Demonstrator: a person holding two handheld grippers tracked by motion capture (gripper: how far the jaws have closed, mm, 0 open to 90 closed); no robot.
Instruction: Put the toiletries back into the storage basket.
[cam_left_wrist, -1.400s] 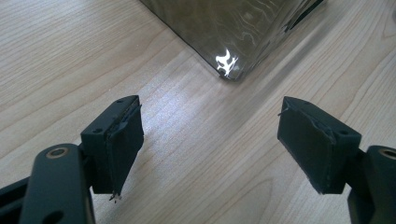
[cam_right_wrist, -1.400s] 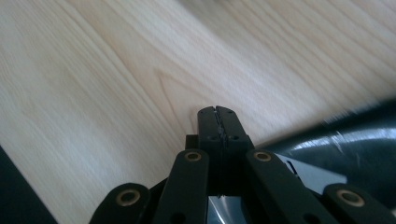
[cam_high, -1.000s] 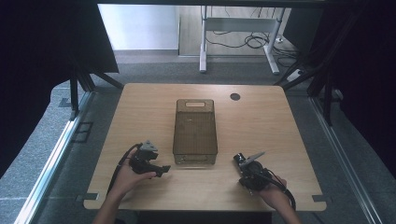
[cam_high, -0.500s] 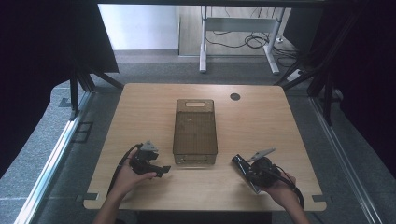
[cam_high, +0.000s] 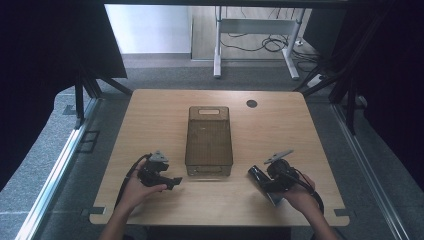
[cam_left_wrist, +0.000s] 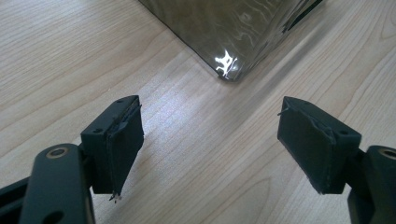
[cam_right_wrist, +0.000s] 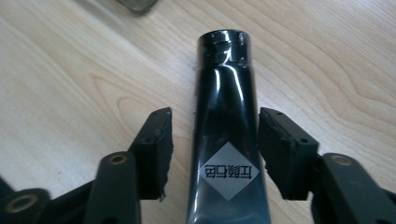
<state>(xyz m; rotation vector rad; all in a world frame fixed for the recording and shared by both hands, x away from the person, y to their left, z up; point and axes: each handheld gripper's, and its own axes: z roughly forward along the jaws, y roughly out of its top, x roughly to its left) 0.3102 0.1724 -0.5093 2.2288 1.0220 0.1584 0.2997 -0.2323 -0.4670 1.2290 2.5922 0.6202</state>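
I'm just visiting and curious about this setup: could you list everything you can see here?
Bin: one, see-through smoky brown, empty as far as the high view shows, middle of the table.
Tube: one, glossy black with a grey diamond label, lying between the right claw's jaws, cap end pointing away.
Table: one, light wood, with a dark round hole near its far edge.
Desk frame: one, pale metal, on the floor behind the table, with dark cables under it.
Left claw: one, black, jaws wide open with nothing between them, facing a near corner of the bin.
Right claw: one, black, jaws have just been opening, pads not pressing the tube.
Hands: two, one holding each claw at the table's near edge.
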